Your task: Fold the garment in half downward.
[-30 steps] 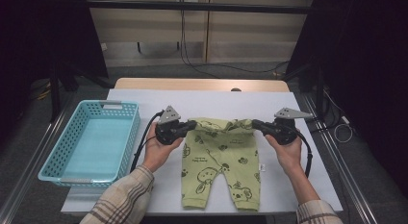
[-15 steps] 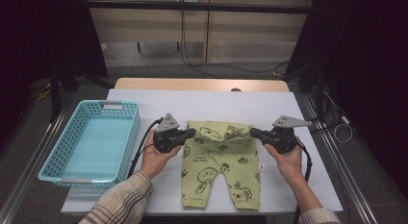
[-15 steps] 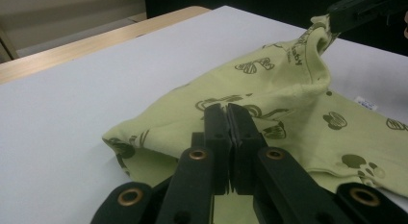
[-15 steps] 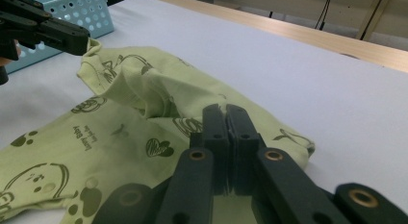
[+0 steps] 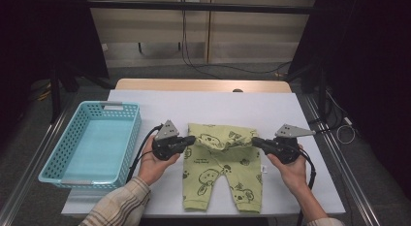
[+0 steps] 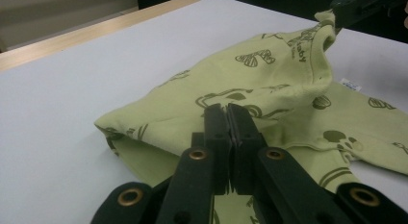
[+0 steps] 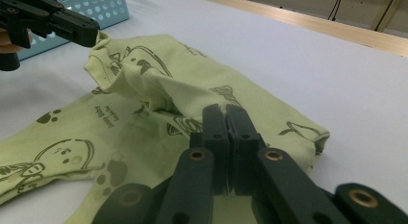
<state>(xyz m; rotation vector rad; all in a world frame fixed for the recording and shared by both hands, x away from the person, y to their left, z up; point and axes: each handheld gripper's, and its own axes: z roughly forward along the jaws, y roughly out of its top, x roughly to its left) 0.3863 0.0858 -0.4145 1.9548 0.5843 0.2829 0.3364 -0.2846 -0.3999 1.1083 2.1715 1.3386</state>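
Observation:
Light green baby pants (image 5: 220, 173) with dark cartoon prints lie on the white table top (image 5: 160, 109), legs toward the person. My left gripper (image 5: 193, 139) is shut on the waistband's left corner. My right gripper (image 5: 255, 141) is shut on the right corner. Between them the waist end is lifted and folded back over the upper legs. In the left gripper view my jaws (image 6: 229, 113) pinch the cloth (image 6: 269, 75), with the other gripper (image 6: 356, 3) at the far corner. In the right gripper view my jaws (image 7: 226, 113) grip the fold (image 7: 159, 75), and the left gripper (image 7: 72, 24) holds the opposite corner.
A light blue plastic basket (image 5: 134, 134) stands at the table's left with nothing in it, also seen as the basket (image 7: 91, 5) behind the left gripper. A wooden strip (image 5: 203, 84) runs along the table's far edge. Cables trail from both grippers.
Both hands have drawn toward the person with the waistband corners, so the waist end now folds farther over the legs. Both jaws stay shut.

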